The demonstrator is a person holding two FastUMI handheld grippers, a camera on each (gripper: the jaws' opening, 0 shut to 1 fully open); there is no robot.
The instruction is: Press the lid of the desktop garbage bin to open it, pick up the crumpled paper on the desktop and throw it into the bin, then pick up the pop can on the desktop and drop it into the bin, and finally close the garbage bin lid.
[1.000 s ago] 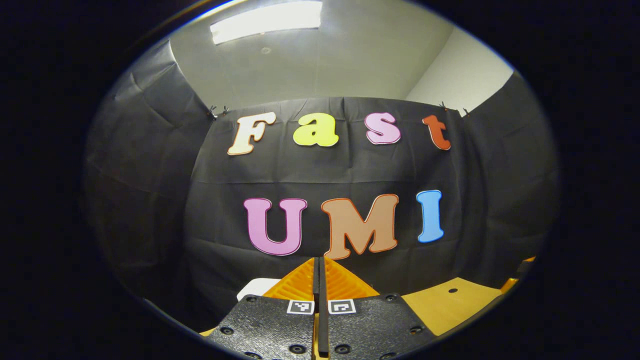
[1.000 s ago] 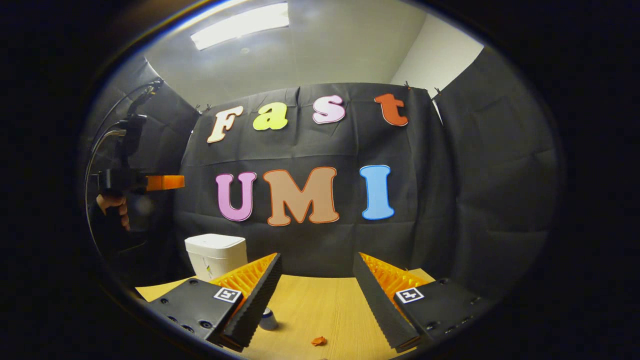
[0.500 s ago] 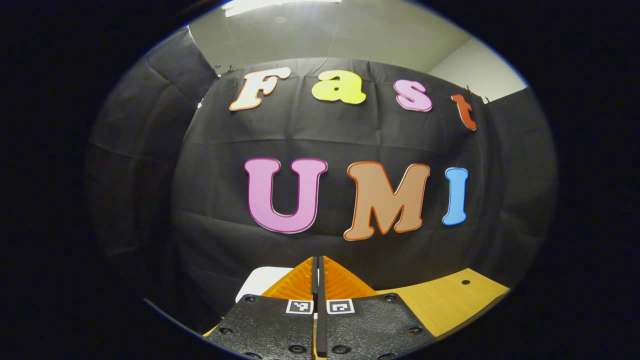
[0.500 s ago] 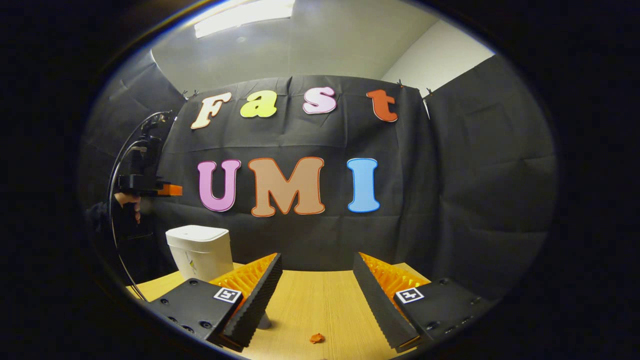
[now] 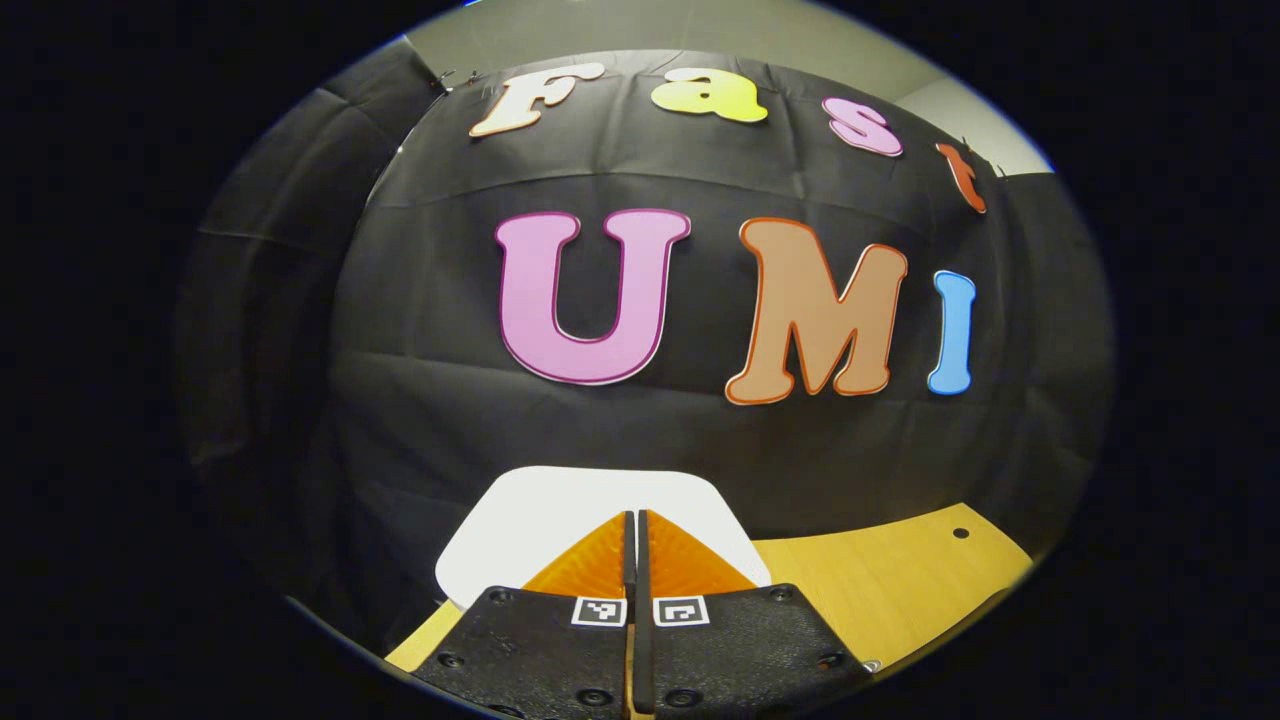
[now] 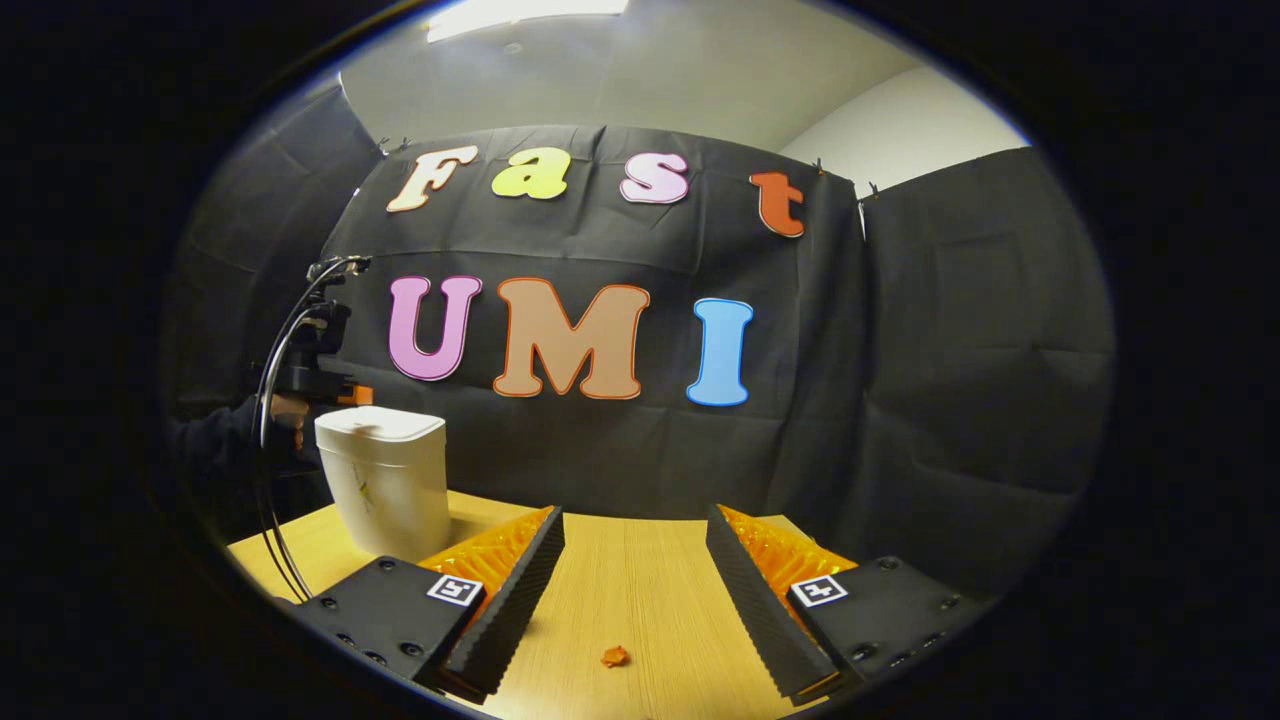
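The white plastic desktop garbage bin (image 6: 385, 480) w/ rounded corners stands upright at the far left of the light wooden table (image 6: 640, 610), close to the black cloth booth wall (image 6: 900, 380). Its flat white lid (image 5: 590, 515) is down, closed. In my left gripper view I'm looking along the lid from just above it; the lid sits right ahead of my fingertips, w/ the table (image 5: 880, 590) running off to the right of it.

My left gripper (image 5: 635, 525) has its two fingers pressed together, nothing between them, tips over the near part of the lid. Can't tell whether they touch it. From the right gripper view the same left gripper (image 6: 345, 393) shows far off at the bin's top left edge, at about lid height, held by a hand (image 6: 290, 410) in a dark sleeve (image 6: 210, 440), w/ a black cable (image 6: 275, 470) looping down from it.

A small crumpled orange paper scrap (image 6: 614, 656) lies on the table nearer me, approx. midway between the fingers of my right gripper (image 6: 635, 585) but lower in the view, well apart from the bin. My right gripper's fingers are spread wide, holding nothing, hovering above the table surface.

Behind everything the black cloth covers the back and sides; above it a pale ceiling (image 6: 640, 70) and a bright strip light (image 6: 520, 10) at the top edge.
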